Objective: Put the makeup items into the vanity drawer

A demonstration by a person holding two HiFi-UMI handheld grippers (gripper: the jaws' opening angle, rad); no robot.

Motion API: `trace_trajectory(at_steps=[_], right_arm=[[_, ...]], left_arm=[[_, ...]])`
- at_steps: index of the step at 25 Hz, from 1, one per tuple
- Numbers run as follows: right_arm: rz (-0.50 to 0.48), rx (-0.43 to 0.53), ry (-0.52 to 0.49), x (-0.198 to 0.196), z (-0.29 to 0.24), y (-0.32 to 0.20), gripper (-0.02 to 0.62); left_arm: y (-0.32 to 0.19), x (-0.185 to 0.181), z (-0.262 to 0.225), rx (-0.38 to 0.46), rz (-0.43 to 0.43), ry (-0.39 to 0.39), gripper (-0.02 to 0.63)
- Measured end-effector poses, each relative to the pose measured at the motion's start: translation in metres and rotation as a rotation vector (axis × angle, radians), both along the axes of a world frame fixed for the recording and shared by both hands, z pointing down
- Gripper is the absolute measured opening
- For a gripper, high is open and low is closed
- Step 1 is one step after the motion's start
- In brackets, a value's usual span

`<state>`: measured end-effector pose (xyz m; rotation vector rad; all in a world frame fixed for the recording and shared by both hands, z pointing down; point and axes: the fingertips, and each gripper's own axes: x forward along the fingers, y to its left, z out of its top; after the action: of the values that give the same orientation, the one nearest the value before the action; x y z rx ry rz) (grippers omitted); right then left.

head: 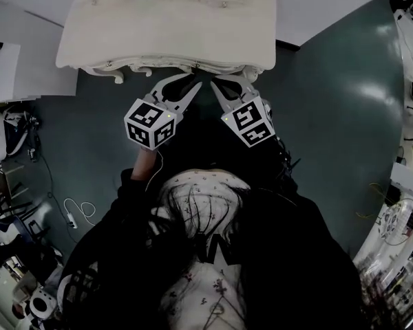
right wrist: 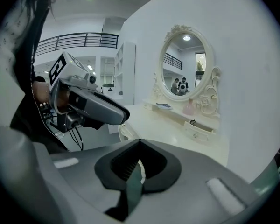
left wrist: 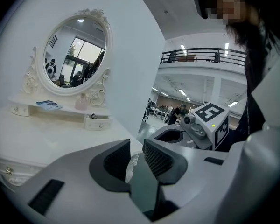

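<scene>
The white vanity [head: 172, 40] stands right in front of me. On its small shelf under the oval mirror [left wrist: 74, 52] stand a pink bottle [left wrist: 80, 101] and a flat blue packet [left wrist: 49, 105]. A little shelf drawer [left wrist: 97, 121] is pulled out slightly, with something dark in it. A knob [left wrist: 8, 170] marks the vanity's front drawer, which looks closed. Both grippers hang side by side just off the vanity's front edge. My left gripper [head: 181, 82] is open a little and holds nothing. My right gripper [right wrist: 139, 143] is shut and empty.
Dark green floor [head: 330, 95] surrounds the vanity. White cables [head: 76, 212] and clutter lie at the left, and racks of equipment [head: 399, 239] stand at the right. The white wall [right wrist: 252, 78] rises behind the mirror.
</scene>
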<state>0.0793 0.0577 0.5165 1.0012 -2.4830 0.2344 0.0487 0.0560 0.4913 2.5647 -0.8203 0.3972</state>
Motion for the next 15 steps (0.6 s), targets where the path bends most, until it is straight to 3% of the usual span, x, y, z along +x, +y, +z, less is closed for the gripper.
trace_trajectory(at_steps=[6,15], right_arm=[[0.015,-0.003,-0.020,-0.010,-0.001,0.011,0.009],[0.026,-0.006,-0.034,-0.058,-0.011,0.025,0.009]], left_arm=[[0.013,-0.009,-0.003,0.008,0.017,-0.030,0.092],[0.037,-0.053,-0.012,0.039,0.045,-0.041,0.092]])
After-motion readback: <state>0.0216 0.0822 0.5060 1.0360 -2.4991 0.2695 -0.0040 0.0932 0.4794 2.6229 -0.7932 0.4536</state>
